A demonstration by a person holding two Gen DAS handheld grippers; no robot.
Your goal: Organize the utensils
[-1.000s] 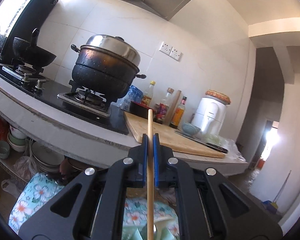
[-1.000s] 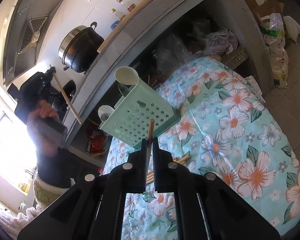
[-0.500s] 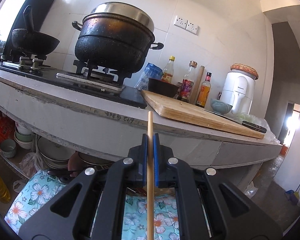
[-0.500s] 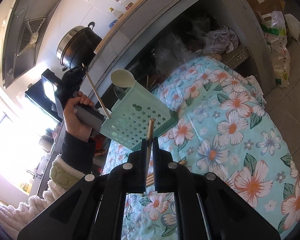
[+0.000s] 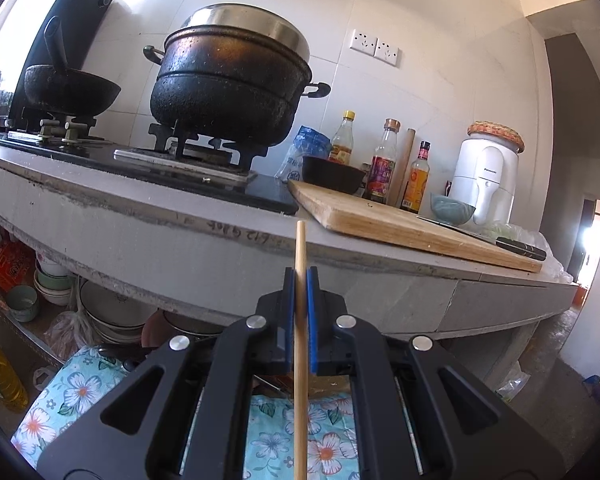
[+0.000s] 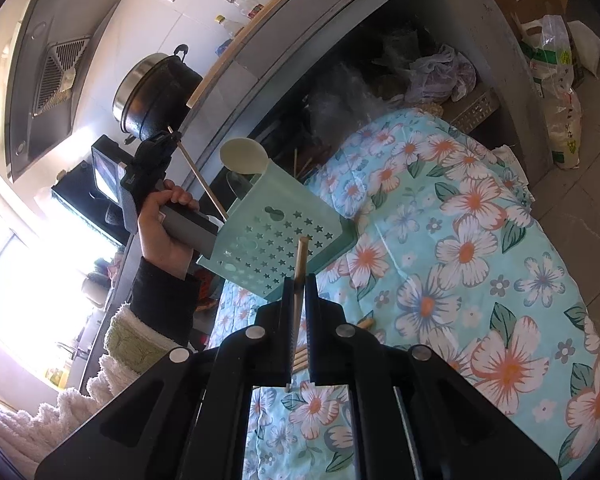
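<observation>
**Both tongs loaded, caddy next**

My left tongs [image 5: 299,280] clamp one chopstick [image 5: 301,320]; right tongs [image 6: 299,284] clamp another [image 6: 299,276]. Green caddy [image 6: 284,236], mid-frame on the floral cloth [image 6: 480,280], likely receives the left stick, angled toward its rim.

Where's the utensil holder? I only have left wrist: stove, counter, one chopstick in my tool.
Observer: The mint-green holder stands on the floral cloth. The left tool is above it.
Operator: Is my stick in it?
Observer: The left chopstick slants down, and its lower end is at the holder's top edge. I cannot tell whether it is inside.
Operator: Anything in the holder?
Observer: A pale spoon sticks out of the top.
Operator: Right tool free?
Observer: No. The right tool is shut on the right chopstick. Loose chopsticks lie on the cloth under it.
</observation>
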